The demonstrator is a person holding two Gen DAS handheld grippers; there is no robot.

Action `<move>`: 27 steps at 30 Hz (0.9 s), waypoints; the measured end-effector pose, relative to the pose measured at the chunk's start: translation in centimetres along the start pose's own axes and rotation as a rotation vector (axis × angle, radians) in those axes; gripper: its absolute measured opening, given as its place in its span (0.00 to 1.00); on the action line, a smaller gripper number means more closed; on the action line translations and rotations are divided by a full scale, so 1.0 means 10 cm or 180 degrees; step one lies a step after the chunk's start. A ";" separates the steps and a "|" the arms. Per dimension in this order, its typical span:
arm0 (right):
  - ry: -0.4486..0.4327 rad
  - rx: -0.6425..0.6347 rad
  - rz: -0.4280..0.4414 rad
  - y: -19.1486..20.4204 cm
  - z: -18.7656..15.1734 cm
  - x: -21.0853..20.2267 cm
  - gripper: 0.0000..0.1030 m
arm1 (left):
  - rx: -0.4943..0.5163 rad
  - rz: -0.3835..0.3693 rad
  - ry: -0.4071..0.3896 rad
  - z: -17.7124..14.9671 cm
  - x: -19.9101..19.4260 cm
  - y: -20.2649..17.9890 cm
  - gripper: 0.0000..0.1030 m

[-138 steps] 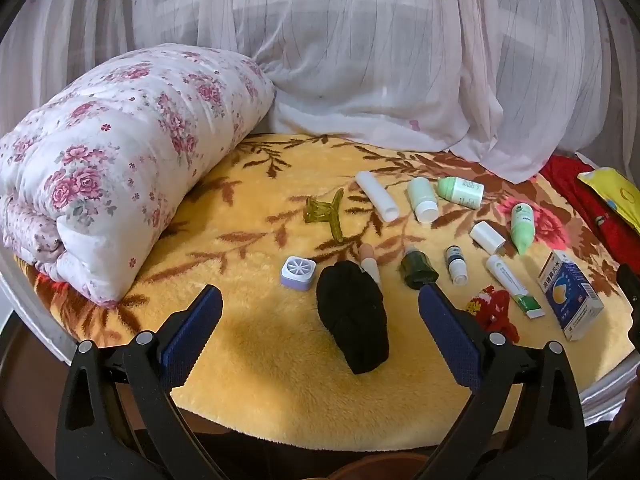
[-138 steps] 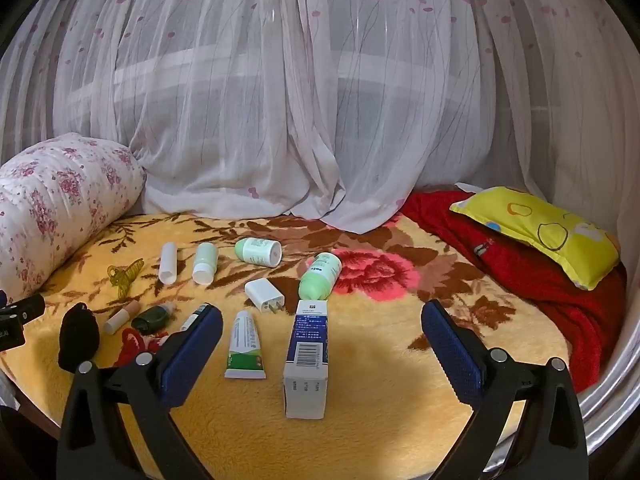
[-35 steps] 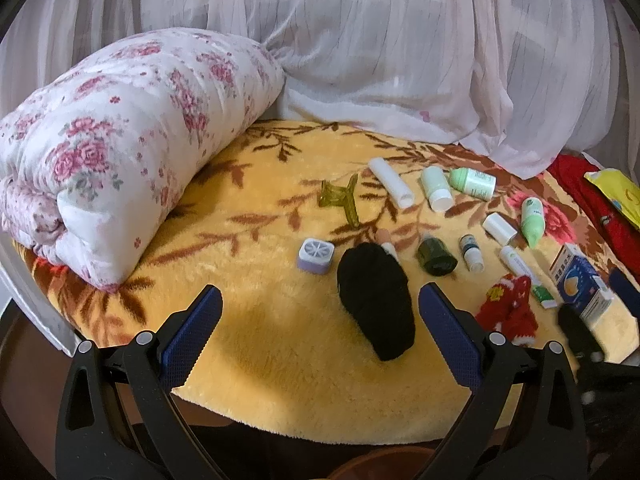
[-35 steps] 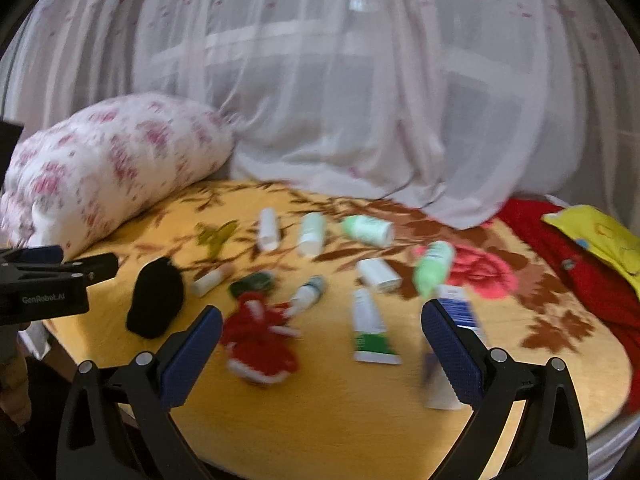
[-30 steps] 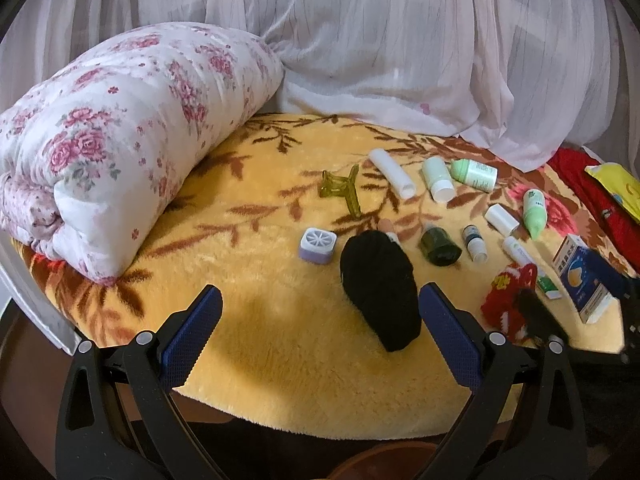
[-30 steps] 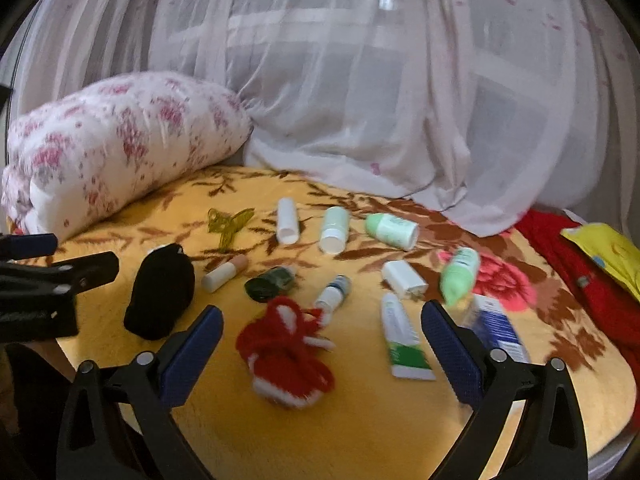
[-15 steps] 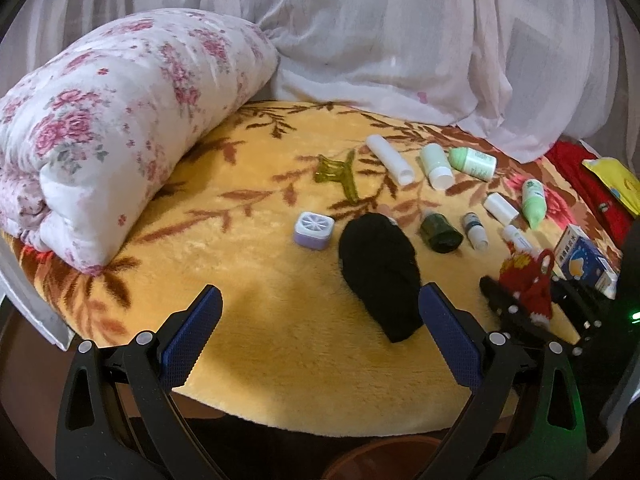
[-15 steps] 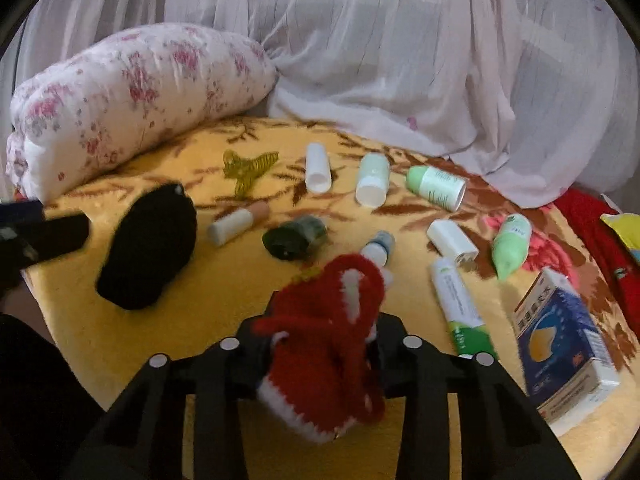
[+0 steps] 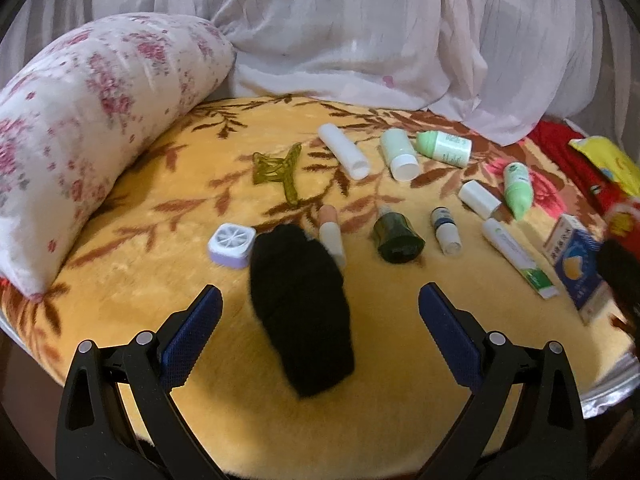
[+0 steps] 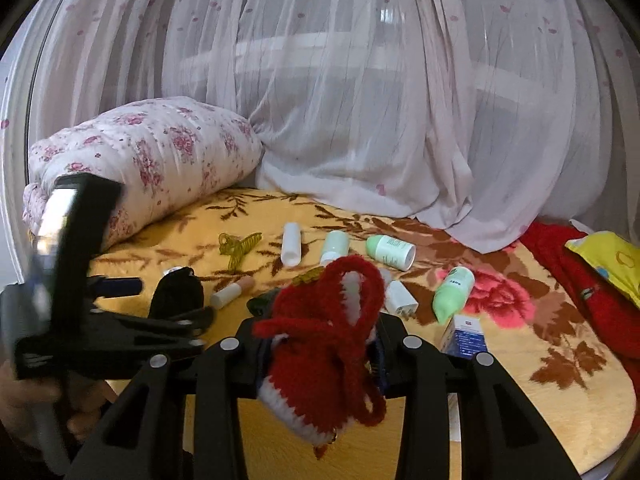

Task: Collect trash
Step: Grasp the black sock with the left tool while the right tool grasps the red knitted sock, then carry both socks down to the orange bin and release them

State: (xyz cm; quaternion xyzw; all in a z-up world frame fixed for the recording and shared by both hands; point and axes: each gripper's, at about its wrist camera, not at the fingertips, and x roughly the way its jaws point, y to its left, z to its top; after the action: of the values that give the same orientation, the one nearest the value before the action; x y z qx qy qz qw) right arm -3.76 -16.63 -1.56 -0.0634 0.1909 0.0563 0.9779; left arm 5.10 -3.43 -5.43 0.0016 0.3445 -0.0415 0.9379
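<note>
left side of frame: floral quilt roll [image 9: 92, 120] fills the upper left of my left wrist view, lying on the yellow blanket [image 9: 160, 280]. Not trash, so I'm ignoring it.

left gripper: left gripper [image 9: 320, 328] is wide open at the bottom of the frame with nothing in it, both blue pads clear of everything.

black sock: black sock [image 9: 300, 304] sits lower centre, right between those open fingers but not touching them. Its long axis runs from upper left down to lower right, roughly along the way the gripper points, so I reckon a straight push forward and a squeeze across its width would do. The left hand is clearly the nearer one for it.

middle clutter: purple-white cap [image 9: 232, 245] is just beside the sock's top left, peach tube [image 9: 331, 236] is touching its upper right edge, and the dark green bottle [image 9: 398, 234] is further right. Watch that tube when closing.

right gripper: right gripper [image 10: 320, 364], bottom centre of the right wrist view, is clamped on the red knitted sock [image 10: 328, 344], which is off the blanket.

what changed: about a second ago the red sock lay on the blanket between wide jaws. They've just closed on it and it's been lifted. In the left view the black sock now looks bigger and sits deeper between the fingers.
</note>
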 end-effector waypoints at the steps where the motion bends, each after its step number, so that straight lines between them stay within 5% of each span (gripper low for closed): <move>1: 0.0002 -0.0015 0.0003 0.01 -0.01 0.00 0.37 | 0.0016 0.0024 0.0002 0.01 0.06 -0.02 0.93; 2: 0.0007 -0.0019 0.0008 0.01 -0.02 0.00 0.37 | 0.0041 0.0065 0.0002 0.02 0.11 -0.05 0.91; 4: 0.0028 -0.0010 0.0039 0.02 -0.06 0.00 0.37 | 0.0067 0.0203 0.0082 0.00 0.24 -0.06 0.52; 5: 0.0047 -0.0013 0.0059 0.03 -0.07 0.00 0.37 | 0.0047 0.0250 0.0073 -0.01 0.24 -0.03 0.45; 10: 0.0081 -0.0063 0.0119 0.12 -0.13 0.00 0.38 | -0.0278 -0.0057 0.0057 -0.03 0.09 0.27 0.41; 15: 0.0085 -0.0112 0.0190 0.22 -0.13 -0.06 0.38 | -0.0211 0.0051 0.0041 -0.11 -0.19 0.33 0.41; 20: 0.0234 -0.0182 0.0369 0.33 -0.18 -0.20 0.38 | -0.0019 -0.0095 0.0192 -0.33 -0.50 0.30 0.41; 27: 0.0740 -0.0270 0.0671 0.41 -0.52 -0.55 0.38 | 0.0461 -0.0655 0.0698 -0.87 -0.90 0.10 0.41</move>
State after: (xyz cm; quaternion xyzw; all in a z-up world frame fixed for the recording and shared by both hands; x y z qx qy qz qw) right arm -11.23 -13.79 -4.65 -0.0904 0.3058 0.1590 0.9344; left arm -7.27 -1.46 -6.30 0.0384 0.4393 -0.1617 0.8829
